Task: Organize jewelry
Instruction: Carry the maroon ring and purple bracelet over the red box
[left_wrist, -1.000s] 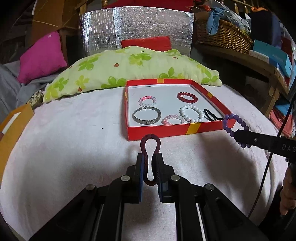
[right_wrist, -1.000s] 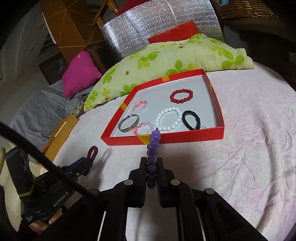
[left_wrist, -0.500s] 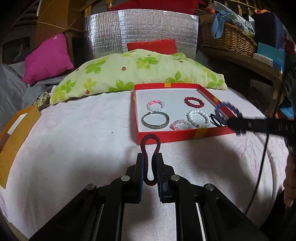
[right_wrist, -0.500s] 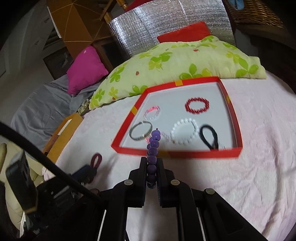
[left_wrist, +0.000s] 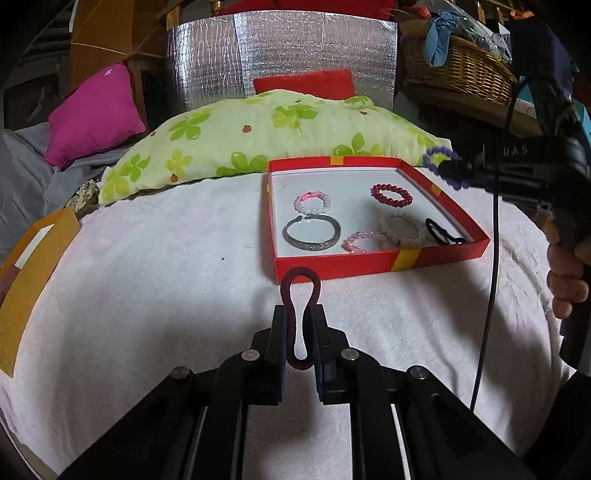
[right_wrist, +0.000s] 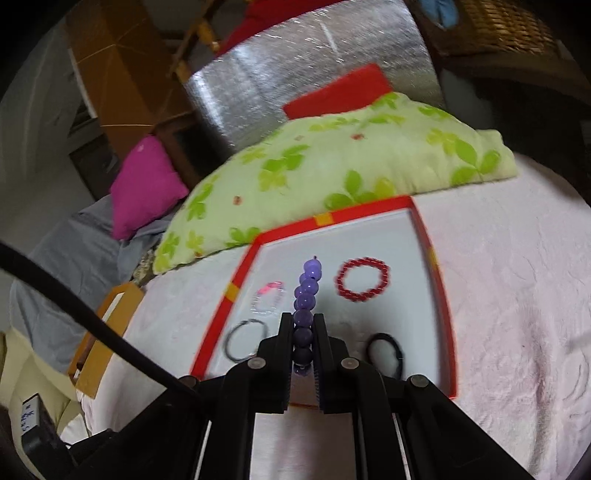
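A red tray (left_wrist: 373, 263) with a white floor lies on the pink bedspread and holds several bracelets and a black hair tie (left_wrist: 441, 233). My left gripper (left_wrist: 300, 317) is shut on a dark red hair tie (left_wrist: 299, 291), held just in front of the tray's near wall. My right gripper (right_wrist: 303, 325) is shut on a purple bead bracelet (right_wrist: 307, 291) and hovers over the tray (right_wrist: 240, 280). The right gripper also shows in the left wrist view (left_wrist: 448, 170), above the tray's far right corner, with the purple bead bracelet (left_wrist: 437, 153).
A green-leaf pillow (left_wrist: 266, 136) lies behind the tray, with a pink cushion (left_wrist: 92, 114) at the left. A yellow cardboard piece (left_wrist: 26, 273) lies at the bed's left edge. A wicker basket (left_wrist: 458, 70) stands at the back right.
My right gripper has moved forward and up, from the tray's near right corner to over the tray, carrying the purple bracelet. My left gripper has stayed shut on the dark red hair tie.
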